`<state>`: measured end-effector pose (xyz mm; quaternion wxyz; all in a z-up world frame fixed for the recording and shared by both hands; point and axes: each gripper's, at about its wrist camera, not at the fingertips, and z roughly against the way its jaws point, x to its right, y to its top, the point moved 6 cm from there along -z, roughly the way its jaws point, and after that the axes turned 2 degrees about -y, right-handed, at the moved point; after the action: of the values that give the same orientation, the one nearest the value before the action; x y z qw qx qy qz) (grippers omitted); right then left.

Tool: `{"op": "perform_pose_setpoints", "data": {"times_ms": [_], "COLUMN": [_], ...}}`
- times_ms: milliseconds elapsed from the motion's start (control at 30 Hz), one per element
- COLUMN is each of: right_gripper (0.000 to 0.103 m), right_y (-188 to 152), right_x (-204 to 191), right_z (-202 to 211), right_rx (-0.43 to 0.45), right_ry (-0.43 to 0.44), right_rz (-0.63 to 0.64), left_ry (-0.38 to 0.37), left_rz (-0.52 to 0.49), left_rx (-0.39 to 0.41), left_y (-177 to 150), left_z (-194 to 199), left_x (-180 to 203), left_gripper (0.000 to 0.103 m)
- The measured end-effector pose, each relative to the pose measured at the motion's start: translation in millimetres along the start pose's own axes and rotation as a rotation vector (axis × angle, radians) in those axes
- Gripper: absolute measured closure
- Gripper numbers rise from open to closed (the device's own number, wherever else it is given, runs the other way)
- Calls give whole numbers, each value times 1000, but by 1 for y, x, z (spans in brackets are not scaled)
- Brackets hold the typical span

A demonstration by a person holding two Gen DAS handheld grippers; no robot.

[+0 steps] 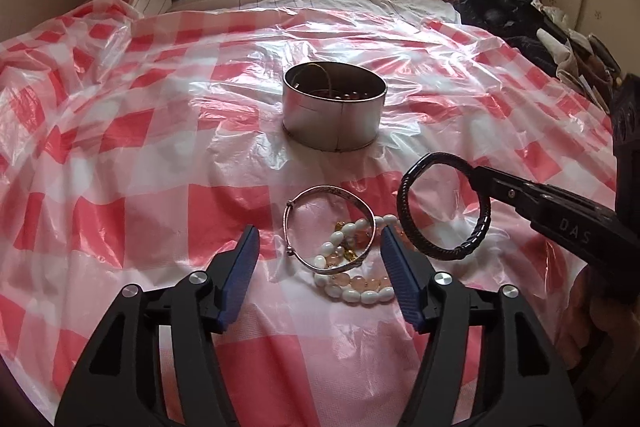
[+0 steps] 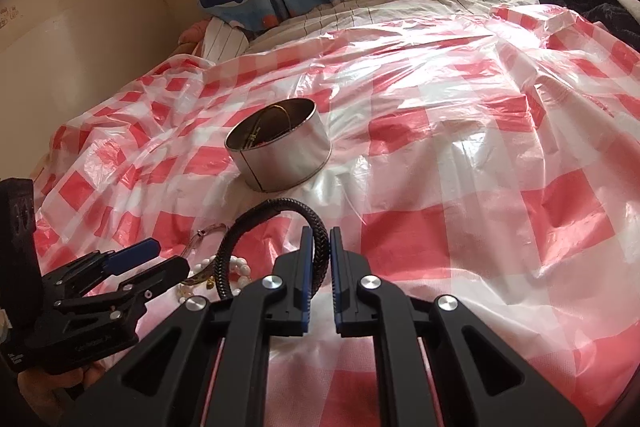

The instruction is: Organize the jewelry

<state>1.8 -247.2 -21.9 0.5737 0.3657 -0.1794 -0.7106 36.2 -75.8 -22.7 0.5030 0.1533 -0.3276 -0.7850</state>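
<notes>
Your right gripper [image 2: 319,247] pinches the black braided bracelet [image 2: 256,231] narrowly and holds it above the checked plastic sheet [image 2: 440,167], while your left gripper [image 1: 318,251] gapes wide around the silver bangle [image 1: 328,227] and white bead strand [image 1: 352,291], short of the round tin [image 1: 334,107], which seems to hold jewelry.

One round metal tin [image 1: 334,115], with some jewelry inside, too hidden to count. One black braided bracelet [image 1: 442,205]. One silver bangle [image 1: 330,229]. At least two bead strands, white and pink [image 1: 352,287], tangled together, exact number unclear. Two grippers: left gripper [image 1: 318,269], right gripper [image 2: 320,259]. One red-checked plastic sheet [image 1: 160,147] on one bed.
</notes>
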Motion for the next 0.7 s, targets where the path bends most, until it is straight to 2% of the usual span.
{"op": "perform_pose_setpoints", "data": {"times_ms": [200,267,300,467,567,700], "right_gripper": [96,96,96,93,96,96], "right_y": [-3,-5,-7,-16,-16,-8], "right_x": [4,6,6,2,-1,-2], "right_z": [-2,-7,-10,-24,-22,-10], "right_rx": [-22,-46,-66,-130,-115,-47], "right_ry": [-9,-12,-12,-35,-30,-21], "right_rz": [-14,-19,-17,20,35,31], "left_ry": [24,18,13,-8,-16,-9], "left_rz": [-28,1,19,55,58,48], "left_rx": [-55,-51,-44,-14,32,69], "left_y": [-3,-2,-1,2,8,19], "left_z": [-20,-22,-22,-19,-9,3], "left_x": [12,8,6,0,2,3], "left_gripper": [41,42,52,52,53,53]}}
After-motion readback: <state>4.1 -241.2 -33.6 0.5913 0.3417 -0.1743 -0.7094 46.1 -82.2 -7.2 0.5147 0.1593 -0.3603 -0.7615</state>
